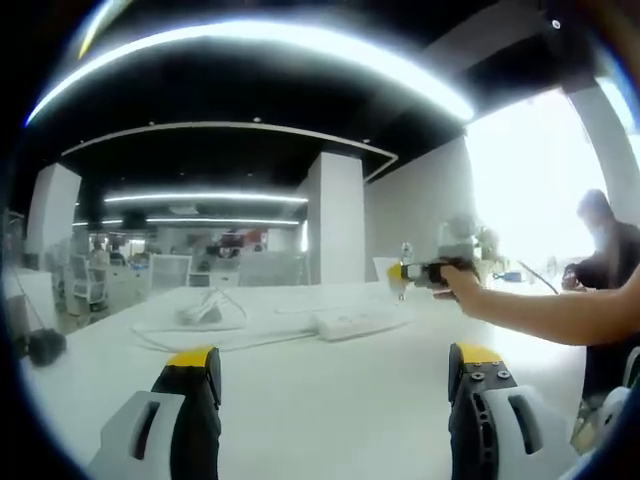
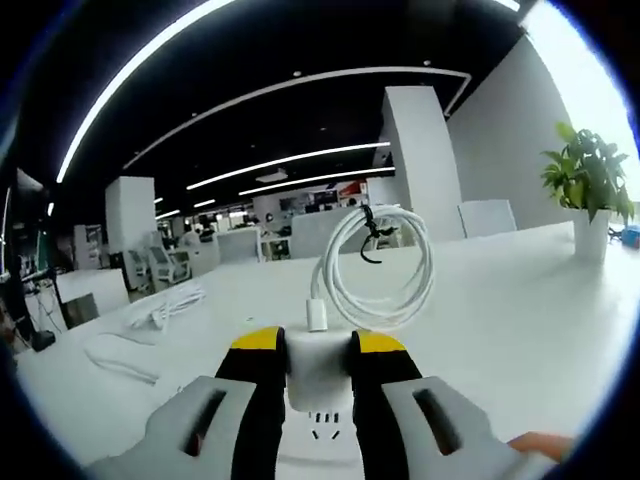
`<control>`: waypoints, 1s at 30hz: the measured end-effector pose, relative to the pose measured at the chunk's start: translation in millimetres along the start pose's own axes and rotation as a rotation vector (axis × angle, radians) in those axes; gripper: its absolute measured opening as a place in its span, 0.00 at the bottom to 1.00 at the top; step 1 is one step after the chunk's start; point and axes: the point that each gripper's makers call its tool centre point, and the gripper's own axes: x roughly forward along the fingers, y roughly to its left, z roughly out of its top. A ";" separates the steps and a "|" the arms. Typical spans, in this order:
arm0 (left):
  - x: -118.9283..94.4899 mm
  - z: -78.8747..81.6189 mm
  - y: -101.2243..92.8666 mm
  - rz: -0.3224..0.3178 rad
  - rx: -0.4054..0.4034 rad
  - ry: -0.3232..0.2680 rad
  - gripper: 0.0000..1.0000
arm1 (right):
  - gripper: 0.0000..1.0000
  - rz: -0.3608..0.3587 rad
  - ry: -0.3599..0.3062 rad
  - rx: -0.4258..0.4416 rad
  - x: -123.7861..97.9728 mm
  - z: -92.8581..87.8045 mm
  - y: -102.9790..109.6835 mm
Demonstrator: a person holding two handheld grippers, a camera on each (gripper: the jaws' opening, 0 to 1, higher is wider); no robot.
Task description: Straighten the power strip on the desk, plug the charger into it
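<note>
A white power strip [image 1: 355, 322] lies at a slant on the white desk [image 1: 300, 400], its cord [image 1: 200, 315] looping away to the left. My left gripper [image 1: 335, 365] is open, low over the desk, well short of the strip. My right gripper [image 1: 425, 272] hovers past the strip's right end, held by a person's hand. In the right gripper view, my right gripper [image 2: 318, 345] is shut on a white charger [image 2: 318, 378]. The charger's coiled white cable [image 2: 378, 265] stands up beyond the jaw tips.
A loose white cord [image 2: 160, 305] lies on the desk to the left. A potted plant [image 2: 588, 185] stands at the desk's far right. A person [image 1: 605, 255] stands at the right edge. Office chairs and pillars fill the background.
</note>
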 end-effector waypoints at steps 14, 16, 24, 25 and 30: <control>-7.2 2.3 8.3 0.011 -0.008 -0.013 0.97 | 0.23 -0.027 -0.015 -0.033 1.8 -3.5 1.1; -7.5 1.9 8.4 0.010 -0.006 -0.010 0.97 | 0.23 -0.036 -0.015 -0.039 0.6 -2.9 -0.6; -6.7 0.7 6.8 0.007 -0.008 -0.008 0.97 | 0.23 -0.040 -0.005 -0.053 0.8 -6.5 -1.8; -6.6 0.6 6.5 0.007 -0.008 -0.007 0.97 | 0.23 -0.035 -0.008 -0.045 0.6 -6.7 -0.9; -6.9 -0.2 6.9 0.010 -0.009 -0.005 0.97 | 0.23 -0.037 -0.007 -0.051 3.1 -9.0 -0.6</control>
